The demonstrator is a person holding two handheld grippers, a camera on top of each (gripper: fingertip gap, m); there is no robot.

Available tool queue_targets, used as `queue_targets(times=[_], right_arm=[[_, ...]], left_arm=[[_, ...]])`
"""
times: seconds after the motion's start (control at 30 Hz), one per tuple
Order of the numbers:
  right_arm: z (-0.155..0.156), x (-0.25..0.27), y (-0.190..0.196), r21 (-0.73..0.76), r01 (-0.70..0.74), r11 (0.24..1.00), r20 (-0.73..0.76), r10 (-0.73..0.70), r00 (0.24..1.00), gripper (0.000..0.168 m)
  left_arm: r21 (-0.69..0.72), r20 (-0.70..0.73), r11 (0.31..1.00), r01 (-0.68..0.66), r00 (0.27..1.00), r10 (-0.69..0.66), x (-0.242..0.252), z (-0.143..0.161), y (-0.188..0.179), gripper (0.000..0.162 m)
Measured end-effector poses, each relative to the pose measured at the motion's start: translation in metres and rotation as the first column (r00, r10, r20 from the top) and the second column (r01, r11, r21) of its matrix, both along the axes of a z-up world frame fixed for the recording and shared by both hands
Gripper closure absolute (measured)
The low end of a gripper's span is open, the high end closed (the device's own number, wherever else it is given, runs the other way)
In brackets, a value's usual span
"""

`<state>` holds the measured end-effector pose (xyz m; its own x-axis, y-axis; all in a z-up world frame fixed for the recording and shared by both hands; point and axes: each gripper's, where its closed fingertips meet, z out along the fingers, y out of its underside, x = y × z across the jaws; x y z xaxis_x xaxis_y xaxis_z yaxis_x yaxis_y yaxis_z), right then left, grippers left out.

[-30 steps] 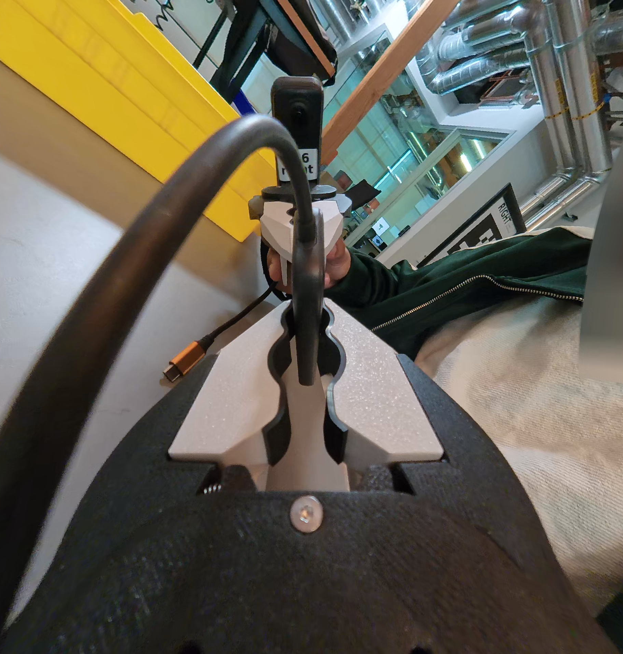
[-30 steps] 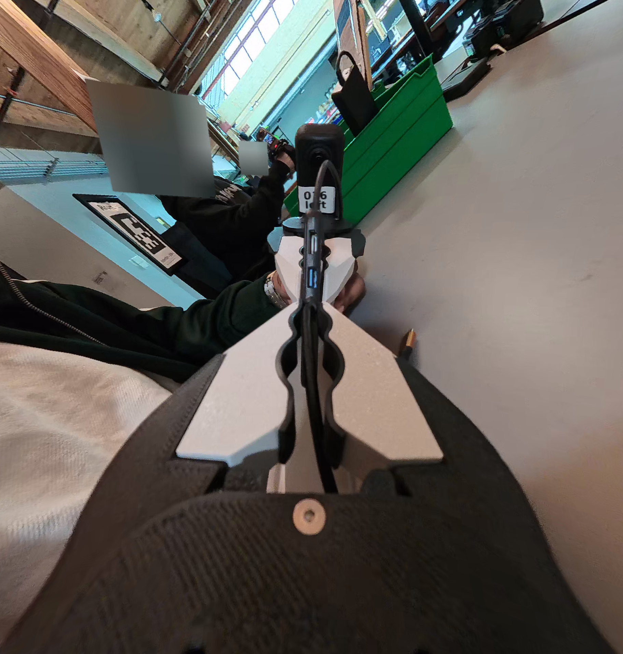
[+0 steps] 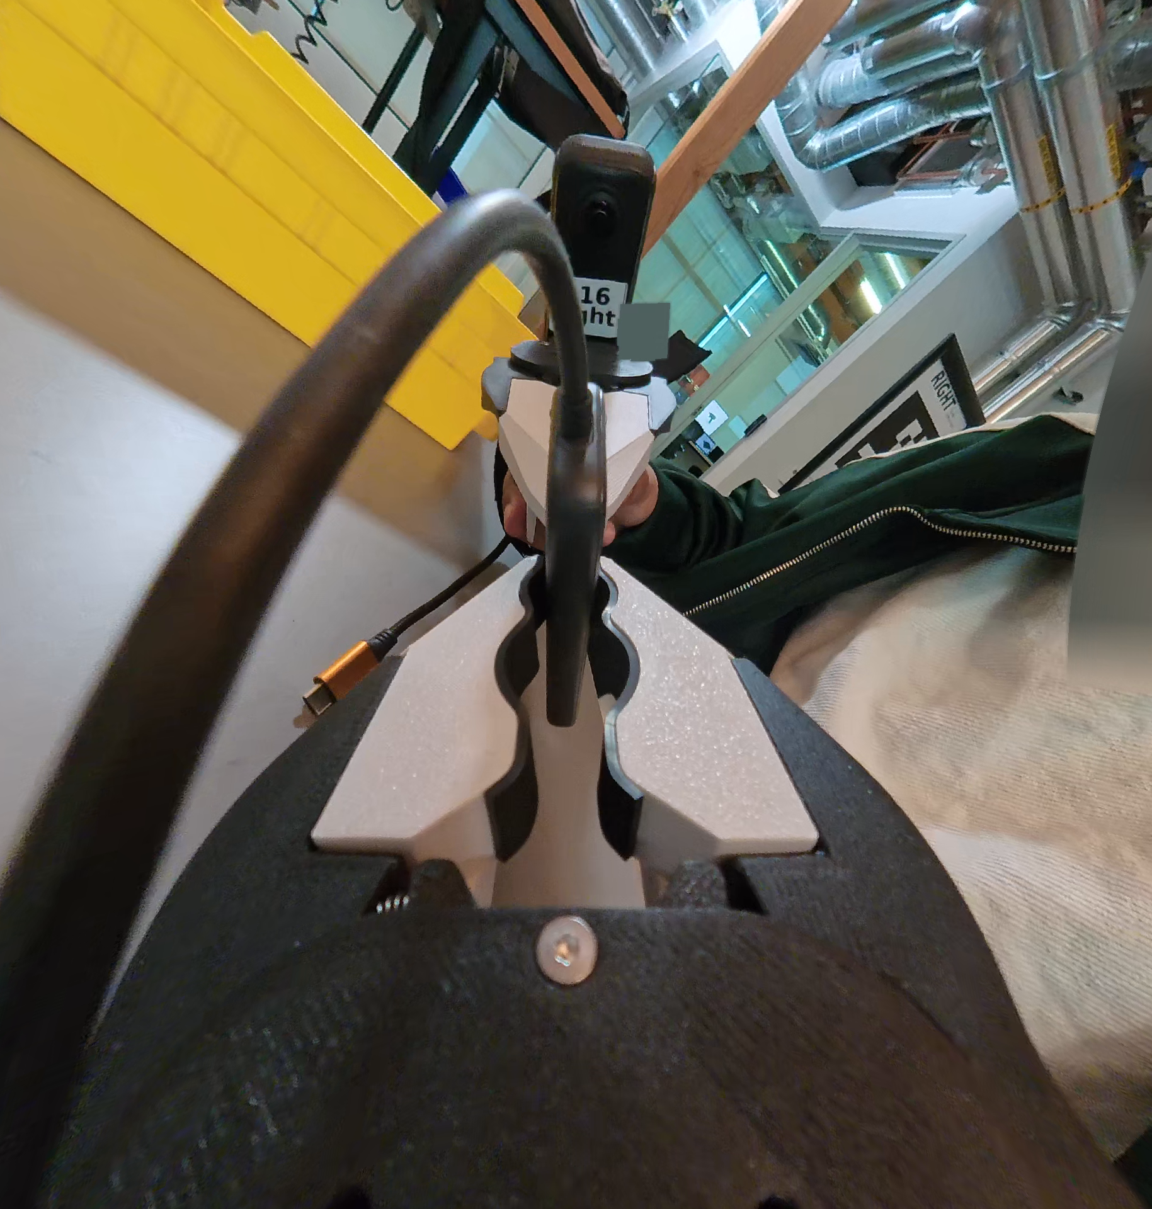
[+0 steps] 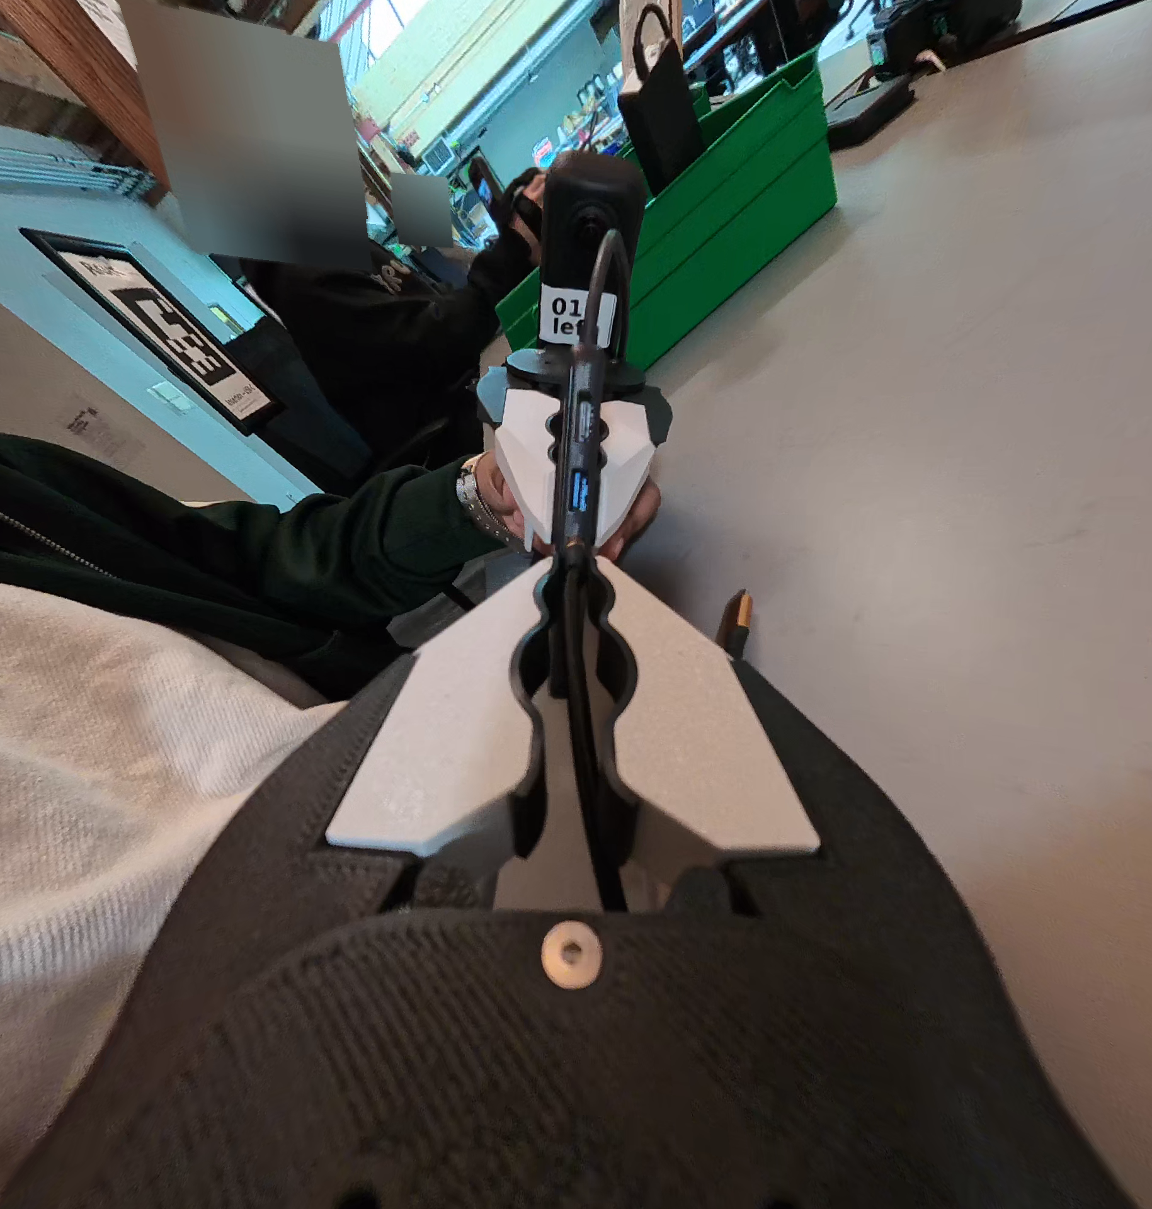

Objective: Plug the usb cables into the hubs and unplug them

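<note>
My left gripper (image 3: 573, 576) is shut on a thin dark grey USB hub (image 3: 570, 641), held edge-on. The hub's thick cable (image 3: 285, 471) arcs up and left. In the right wrist view the same hub (image 4: 579, 484) shows a blue port, and it sits between the left gripper's white fingers (image 4: 527, 471). My right gripper (image 4: 570, 576) is shut on a black cable plug (image 4: 570, 654). The plug's tip meets the hub's near end; I cannot tell how deep it sits. The two grippers face each other, tip to tip. The right gripper's fingers (image 3: 527, 445) show behind the hub.
An orange-tipped connector (image 3: 344, 674) on a thin black cable lies on the grey table (image 3: 102, 523); it also shows in the right wrist view (image 4: 736, 621). A yellow bin (image 3: 200, 144) and a green bin (image 4: 723, 229) stand at the table's far sides. People sit behind.
The two grippers have come closer together; each looks larger in the other's view. Both grips are unchanged.
</note>
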<state>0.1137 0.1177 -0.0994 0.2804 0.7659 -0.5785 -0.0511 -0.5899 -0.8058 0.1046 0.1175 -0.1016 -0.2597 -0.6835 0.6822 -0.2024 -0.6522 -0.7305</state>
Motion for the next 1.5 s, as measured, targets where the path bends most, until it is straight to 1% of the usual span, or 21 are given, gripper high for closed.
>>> queue_targets(times=[0.1, 0.3, 0.4, 0.47, 0.57, 0.7, 0.9, 0.97, 1.07, 1.2, 1.27, 1.33, 1.5], right_arm=[[0.0, 0.0, 0.0, 0.011, 0.005, 1.0, 0.007, -0.005, 1.0, 0.162], [-0.002, -0.002, -0.001, -0.017, -0.016, 1.0, -0.023, 0.016, 1.0, 0.162], [-0.007, -0.006, -0.004, -0.011, -0.04, 0.999, 0.01, 0.04, 0.999, 0.162], [-0.008, -0.007, -0.004, 0.014, -0.031, 0.999, 0.035, 0.031, 0.999, 0.16], [-0.004, -0.003, 0.0, 0.032, -0.008, 0.999, 0.022, 0.008, 1.0, 0.154], [0.006, 0.009, 0.011, 0.061, 0.073, 0.995, -0.014, -0.072, 0.997, 0.146], [0.026, 0.033, 0.027, 0.129, 0.225, 0.966, -0.091, -0.214, 0.973, 0.141], [0.036, 0.045, 0.033, 0.167, 0.298, 0.94, -0.127, -0.28, 0.952, 0.138], [0.053, 0.068, 0.039, 0.223, 0.417, 0.881, -0.197, -0.378, 0.905, 0.137], [0.066, 0.093, 0.045, 0.229, 0.529, 0.817, -0.272, -0.468, 0.841, 0.136], [0.066, 0.097, 0.047, 0.215, 0.544, 0.811, -0.285, -0.48, 0.829, 0.135], [0.064, 0.096, 0.047, 0.201, 0.537, 0.819, -0.281, -0.477, 0.833, 0.135], [0.06, 0.09, 0.047, 0.2, 0.519, 0.831, -0.26, -0.466, 0.846, 0.136]], left_arm=[[-0.004, 0.003, 1.0, 0.002, 1.0, -0.002, 0.0, 0.0, 0.0, 0.154], [-0.008, -0.001, 1.0, 0.01, 1.0, -0.01, 0.001, 0.0, -0.001, 0.153], [-0.012, 0.007, 1.0, 0.015, 1.0, -0.015, 0.002, 0.001, -0.002, 0.153], [-0.015, 0.013, 1.0, 0.013, 1.0, -0.013, 0.001, 0.002, -0.002, 0.153], [-0.022, 0.023, 1.0, 0.006, 1.0, -0.006, 0.001, 0.003, 0.0, 0.153], [-0.023, 0.031, 1.0, -0.003, 1.0, 0.004, 0.0, 0.004, 0.002, 0.153], [-0.026, 0.05, 0.999, -0.039, 0.998, 0.041, -0.002, 0.007, 0.009, 0.153], [-0.02, 0.074, 0.998, -0.055, 0.996, 0.057, -0.004, 0.01, 0.012, 0.153], [0.006, 0.141, 0.996, -0.086, 0.986, 0.084, -0.01, 0.02, 0.017, 0.153], [0.012, 0.252, 0.993, -0.116, 0.962, 0.109, -0.02, 0.039, 0.021, 0.153], [0.001, 0.307, 0.992, -0.124, 0.944, 0.117, -0.026, 0.048, 0.023, 0.153], [-0.014, 0.343, 0.992, -0.127, 0.931, 0.124, -0.03, 0.054, 0.024, 0.153], [-0.014, 0.349, 0.991, -0.135, 0.928, 0.131, -0.032, 0.054, 0.026, 0.153]])
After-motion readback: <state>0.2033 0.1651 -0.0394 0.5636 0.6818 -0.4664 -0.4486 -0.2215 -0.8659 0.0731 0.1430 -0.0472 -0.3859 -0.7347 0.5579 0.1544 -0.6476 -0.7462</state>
